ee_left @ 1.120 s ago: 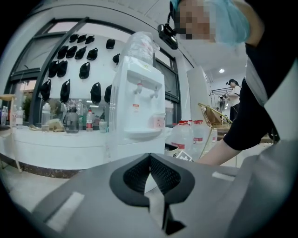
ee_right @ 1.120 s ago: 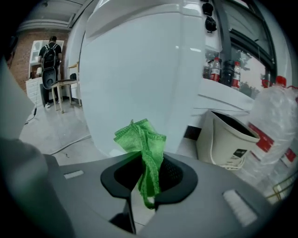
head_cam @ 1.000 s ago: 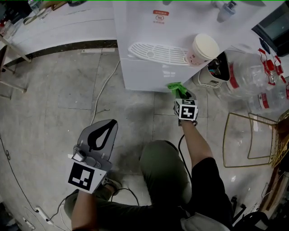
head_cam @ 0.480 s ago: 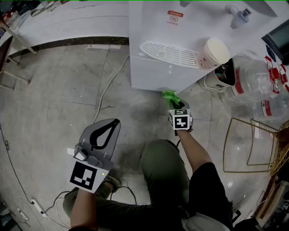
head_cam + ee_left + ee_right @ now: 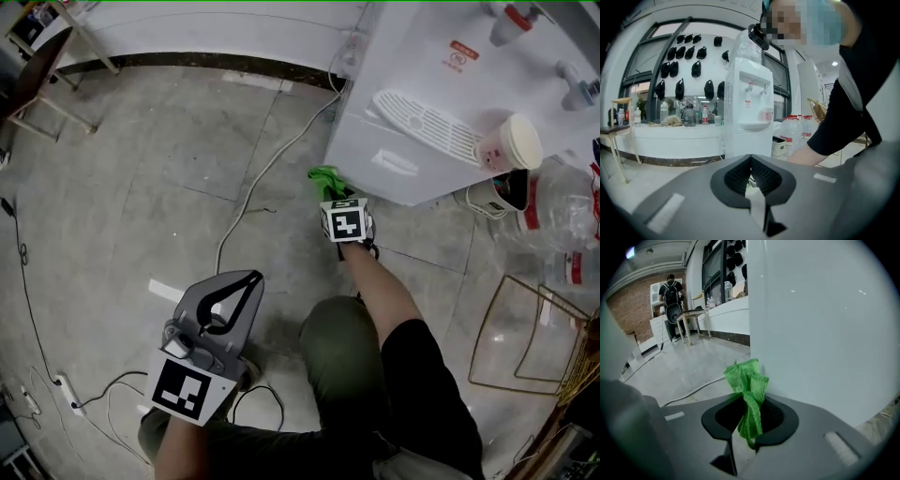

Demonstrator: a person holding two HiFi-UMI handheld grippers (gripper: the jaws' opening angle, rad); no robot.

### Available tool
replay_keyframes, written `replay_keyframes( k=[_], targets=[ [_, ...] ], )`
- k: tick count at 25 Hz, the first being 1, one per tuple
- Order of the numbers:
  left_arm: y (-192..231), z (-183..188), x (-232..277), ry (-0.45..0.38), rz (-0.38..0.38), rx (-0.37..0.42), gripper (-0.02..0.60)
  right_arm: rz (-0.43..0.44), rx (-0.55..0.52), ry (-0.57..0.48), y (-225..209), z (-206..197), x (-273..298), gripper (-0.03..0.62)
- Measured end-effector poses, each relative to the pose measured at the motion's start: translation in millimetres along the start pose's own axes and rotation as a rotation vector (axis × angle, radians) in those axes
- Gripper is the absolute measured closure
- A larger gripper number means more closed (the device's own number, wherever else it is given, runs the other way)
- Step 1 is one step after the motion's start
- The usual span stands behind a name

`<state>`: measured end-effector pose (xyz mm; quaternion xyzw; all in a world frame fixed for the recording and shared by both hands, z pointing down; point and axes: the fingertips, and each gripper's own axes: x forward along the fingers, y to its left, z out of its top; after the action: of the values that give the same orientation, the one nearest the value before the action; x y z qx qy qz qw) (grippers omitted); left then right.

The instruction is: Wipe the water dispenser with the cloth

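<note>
Closest in, the left gripper (image 5: 246, 281) hangs low over the grey floor (image 5: 141, 187) beside the person's bent knee (image 5: 342, 352), well apart from the work; in the left gripper view its jaws are brought together at the tips with nothing between them (image 5: 750, 159). Further forward, the person's bare right forearm (image 5: 375, 291) reaches out to the right gripper (image 5: 333, 194), whose jaws are clamped on a green cloth (image 5: 324, 175). In the right gripper view the cloth (image 5: 747, 380) is pinched in a narrow fold between the jaws (image 5: 750, 416) and fans out above them in a crumpled bunch. That bunch sits at the lower near corner of the white water dispenser (image 5: 450, 84), against or just beside the vertical edge of its side wall (image 5: 825, 324); actual contact cannot be made out. A white cable (image 5: 272, 169) snakes across the floor to the left of the cloth, running up toward the back of the dispenser. On the front of the dispenser a slotted drip tray (image 5: 427, 122) juts out, with a paper cup (image 5: 511, 145) at its right end. Beyond it on the right stand clear water bottles (image 5: 562, 216), and a gold wire rack (image 5: 525, 337) lies on the floor nearer the person. Far off, a long white counter (image 5: 670, 136) runs along the wall.
</note>
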<state>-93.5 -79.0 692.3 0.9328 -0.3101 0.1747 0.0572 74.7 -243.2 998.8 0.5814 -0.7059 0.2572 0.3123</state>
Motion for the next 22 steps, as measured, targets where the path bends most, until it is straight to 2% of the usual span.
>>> replay_keyframes(
  k=[4, 10, 22],
  targets=[
    [0.1, -16.0, -11.5, 0.026, 0.007, -0.083, 0.578, -0.058, 0.037, 0.027, -12.1, 3.6, 11.1, 0.507],
    [7.6, -6.9, -10.6, -0.011, 0.009, -0.1, 0.578, -0.108, 0.101, 0.038, -47.2, -11.6, -3.0, 0.505],
    [-20.3, 7.8, 48.3, -0.016, -0.126, -0.084, 0.578, -0.395, 0.32, 0.071, -216.1, -99.3, -95.5, 0.505]
  ],
)
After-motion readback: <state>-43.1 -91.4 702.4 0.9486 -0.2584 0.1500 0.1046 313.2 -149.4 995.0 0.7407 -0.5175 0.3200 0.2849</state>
